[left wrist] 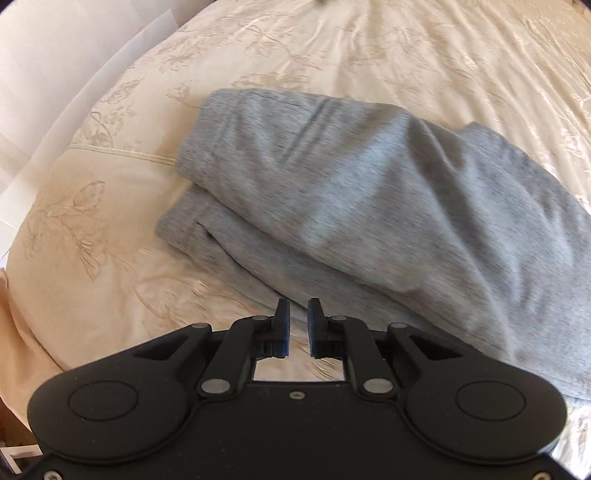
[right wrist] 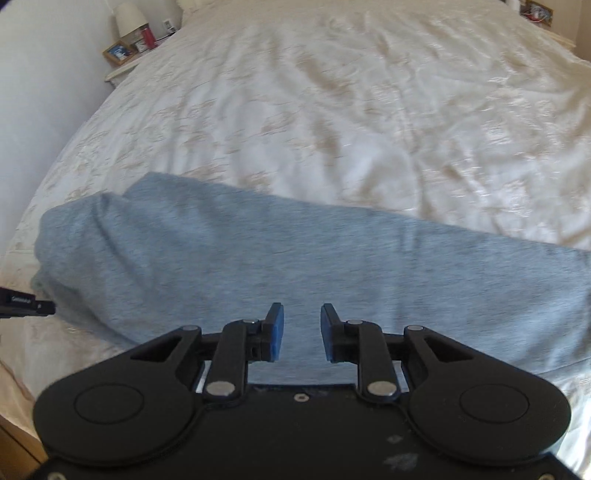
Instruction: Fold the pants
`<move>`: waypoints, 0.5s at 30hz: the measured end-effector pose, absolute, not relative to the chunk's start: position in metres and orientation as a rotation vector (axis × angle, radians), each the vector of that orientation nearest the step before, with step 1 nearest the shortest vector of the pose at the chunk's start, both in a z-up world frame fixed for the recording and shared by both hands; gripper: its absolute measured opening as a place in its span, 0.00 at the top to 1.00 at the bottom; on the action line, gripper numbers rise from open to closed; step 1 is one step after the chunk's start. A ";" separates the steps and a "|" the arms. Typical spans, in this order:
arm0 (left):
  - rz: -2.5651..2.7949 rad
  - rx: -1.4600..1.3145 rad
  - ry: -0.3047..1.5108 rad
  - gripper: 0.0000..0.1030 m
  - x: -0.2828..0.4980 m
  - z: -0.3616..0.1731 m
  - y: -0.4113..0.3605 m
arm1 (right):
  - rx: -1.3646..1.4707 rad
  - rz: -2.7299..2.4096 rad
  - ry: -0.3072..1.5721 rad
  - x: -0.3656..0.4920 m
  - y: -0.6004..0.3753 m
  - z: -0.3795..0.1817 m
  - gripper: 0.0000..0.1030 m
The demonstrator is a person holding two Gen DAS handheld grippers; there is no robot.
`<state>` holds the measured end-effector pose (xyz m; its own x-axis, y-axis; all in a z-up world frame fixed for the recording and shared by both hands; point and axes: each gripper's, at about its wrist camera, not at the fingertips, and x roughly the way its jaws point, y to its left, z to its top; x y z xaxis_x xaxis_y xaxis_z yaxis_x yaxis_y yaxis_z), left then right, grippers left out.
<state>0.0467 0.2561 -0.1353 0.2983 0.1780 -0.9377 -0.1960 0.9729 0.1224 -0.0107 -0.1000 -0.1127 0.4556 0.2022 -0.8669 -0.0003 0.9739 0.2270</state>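
The grey pants (left wrist: 369,206) are seen lying on the bed (left wrist: 406,48), folded over into a thick bundle of 2 layers. In the left wrist view the upper layer is laid across a lower one, and 2 cuffed ends are stacked near the left edge of the bed, the lower one sticking out a little beneath the upper. The bed is covered by a cream spread (right wrist: 351,110) with an embroidered flower pattern, creased in many places.

The left gripper (left wrist: 298,325) is held above the near edge of the pants, pointing steeply down. Its fingers (left wrist: 283,328) are parted by a narrow gap, and nothing is held between them; only the spread and the edge of the pants are seen through the gap.

The right gripper (right wrist: 298,330) is held over the middle of the bundle. Its fingers (right wrist: 276,332) are set somewhat wider apart, and no cloth is gripped; the grey fabric is seen below them, apart from the blue pads.

In the right wrist view a small black part of the other tool (right wrist: 26,304) is seen at the left edge, just beside the end of the pants. At the far left corner a nightstand (right wrist: 122,72) is seen beside the bed, with a lamp (right wrist: 127,18), a framed picture (right wrist: 118,51) and a red container (right wrist: 148,37) on it.
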 end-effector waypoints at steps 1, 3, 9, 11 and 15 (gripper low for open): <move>0.252 -0.008 1.242 0.83 0.052 -0.136 0.269 | 0.199 0.154 1.093 -0.009 -0.077 -0.114 0.77; 0.257 0.009 1.240 0.83 0.064 -0.137 0.294 | 0.180 0.211 1.099 -0.003 -0.037 -0.117 0.77; 0.249 -0.008 1.231 0.83 0.098 -0.137 0.347 | 0.060 0.367 1.113 0.006 0.066 -0.122 0.76; 0.231 -0.022 1.224 0.83 0.111 -0.136 0.358 | -0.015 0.384 1.098 0.006 0.091 -0.123 0.75; 0.178 -0.047 1.221 0.60 0.135 -0.141 0.373 | -0.179 0.406 1.079 0.013 0.123 -0.133 0.74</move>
